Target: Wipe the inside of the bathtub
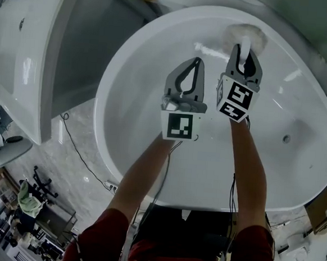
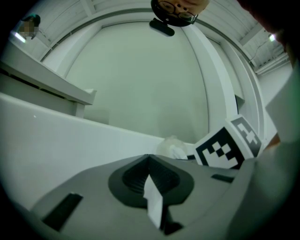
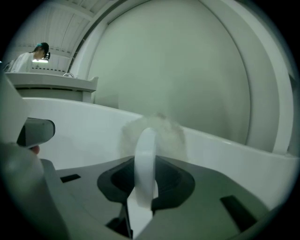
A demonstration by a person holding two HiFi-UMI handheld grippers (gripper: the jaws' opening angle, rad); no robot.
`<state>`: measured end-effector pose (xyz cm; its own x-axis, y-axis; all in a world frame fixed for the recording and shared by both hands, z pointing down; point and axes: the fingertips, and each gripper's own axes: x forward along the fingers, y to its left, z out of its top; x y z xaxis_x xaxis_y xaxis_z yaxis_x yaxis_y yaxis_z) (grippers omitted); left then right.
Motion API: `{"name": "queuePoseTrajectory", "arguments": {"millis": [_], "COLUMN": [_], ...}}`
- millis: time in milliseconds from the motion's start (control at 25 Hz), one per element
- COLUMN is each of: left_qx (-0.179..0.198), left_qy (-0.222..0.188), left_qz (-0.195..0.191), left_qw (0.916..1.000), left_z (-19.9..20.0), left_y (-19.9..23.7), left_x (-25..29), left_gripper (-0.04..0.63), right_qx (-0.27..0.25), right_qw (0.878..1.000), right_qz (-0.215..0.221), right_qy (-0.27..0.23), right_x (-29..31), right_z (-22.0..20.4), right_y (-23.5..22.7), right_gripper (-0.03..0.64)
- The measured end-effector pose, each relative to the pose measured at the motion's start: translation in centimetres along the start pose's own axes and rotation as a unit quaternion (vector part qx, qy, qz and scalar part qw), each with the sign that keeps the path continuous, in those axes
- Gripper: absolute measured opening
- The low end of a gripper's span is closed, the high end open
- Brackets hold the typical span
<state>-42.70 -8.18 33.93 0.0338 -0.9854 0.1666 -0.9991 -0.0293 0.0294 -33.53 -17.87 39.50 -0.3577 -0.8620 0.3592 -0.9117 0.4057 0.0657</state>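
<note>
The white oval bathtub (image 1: 107, 94) fills the head view, and both grippers are held inside it. My right gripper (image 1: 244, 56) is shut on the white handle (image 1: 245, 48) of a fluffy white cleaning pad (image 1: 245, 35). The pad presses against the far inner wall just below the rim. In the right gripper view the handle (image 3: 146, 159) runs up between the jaws to the pad (image 3: 154, 131). My left gripper (image 1: 198, 61) hovers beside it to the left, shut, touching nothing. In the left gripper view its jaws meet (image 2: 149, 158) with a thin white strip in the seam. The pad (image 2: 172, 147) shows beyond.
A drain hole (image 1: 287, 139) sits in the tub floor at right. Another white tub (image 1: 22, 60) stands to the left across a narrow gap. A black cable (image 1: 77, 148) trails over the marble floor. A cardboard box (image 1: 321, 207) is at the right. A person (image 3: 35, 56) stands far off.
</note>
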Motion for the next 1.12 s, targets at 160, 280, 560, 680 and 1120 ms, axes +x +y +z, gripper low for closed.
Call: {"name": "queuePoseTrajectory", "arguments": {"millis": [160,280,560,680,1120], "left_qx": [-0.014,-0.018,-0.01,-0.014,-0.008], "left_qy": [-0.001,-0.003,-0.015,-0.015,-0.036], "left_qz": [0.001,0.005,-0.012,-0.018,-0.062], "left_qw": [0.9999,0.9998,0.9998,0.9996,0.9974], "left_z": [0.4,0.5,2.5,3.5,9.2], "left_y": [-0.1,0.1,-1.3,-2.3,-9.1], "left_x": [0.2,-0.2,-1.0,-1.8,-5.5], "left_gripper": [0.015,0.015,0.015,0.015,0.015], "right_qx": [-0.002,-0.006,-0.017,-0.012,0.027], "right_qw": [1.0,1.0,0.999,0.999,0.998], "right_qz": [-0.001,0.005,0.033,0.039,-0.007], "right_qy": [0.002,0.003,0.012,-0.001,-0.055], "right_x": [0.1,0.1,-1.5,-3.5,-15.2], "right_z": [0.2,0.2,0.5,1.6,6.4], "right_y": [-0.3,0.1,0.1,0.3,-5.3], "right_gripper": [0.092,0.092,0.092,0.092,0.092]}}
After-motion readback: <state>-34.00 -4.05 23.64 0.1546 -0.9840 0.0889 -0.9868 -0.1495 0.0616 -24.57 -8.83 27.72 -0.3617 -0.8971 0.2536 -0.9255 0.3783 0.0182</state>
